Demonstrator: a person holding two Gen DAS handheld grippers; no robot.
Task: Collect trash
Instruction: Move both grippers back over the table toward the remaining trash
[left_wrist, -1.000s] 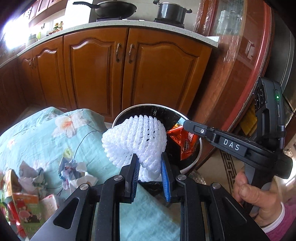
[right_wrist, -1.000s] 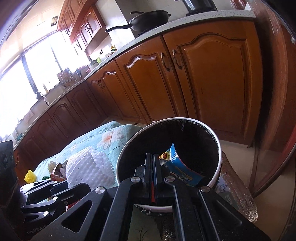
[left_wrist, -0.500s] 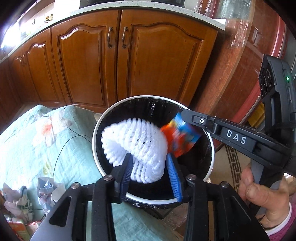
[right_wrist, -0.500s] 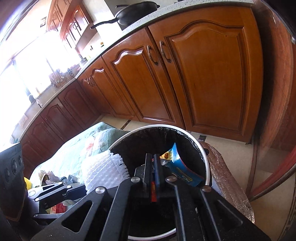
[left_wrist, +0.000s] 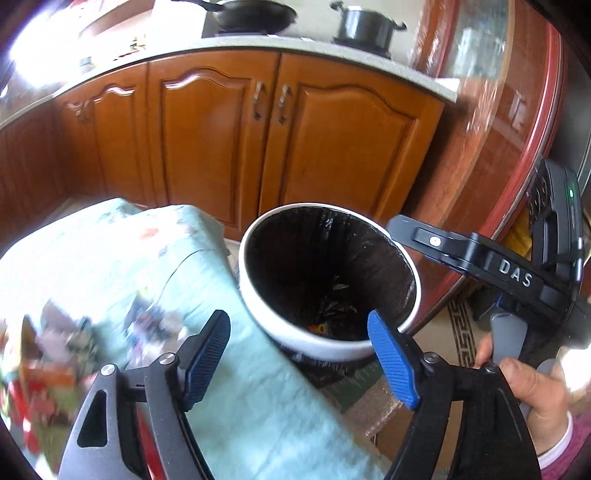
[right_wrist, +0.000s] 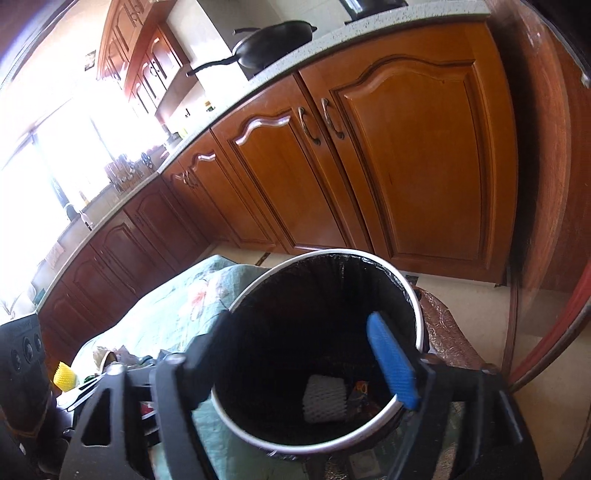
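Both grippers, left gripper and right gripper, hang spread and empty over the bin; the white foam net lies at its bottom, while more trash waits left on the floral cloth.

We have spread both sets of jaws wide — the white foam net and snack wrapper left them and now lie in the bin below.

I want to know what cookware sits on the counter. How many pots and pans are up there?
2: a black pan at the counter's left and a lidded steel pot to its right. Others may be out of frame.
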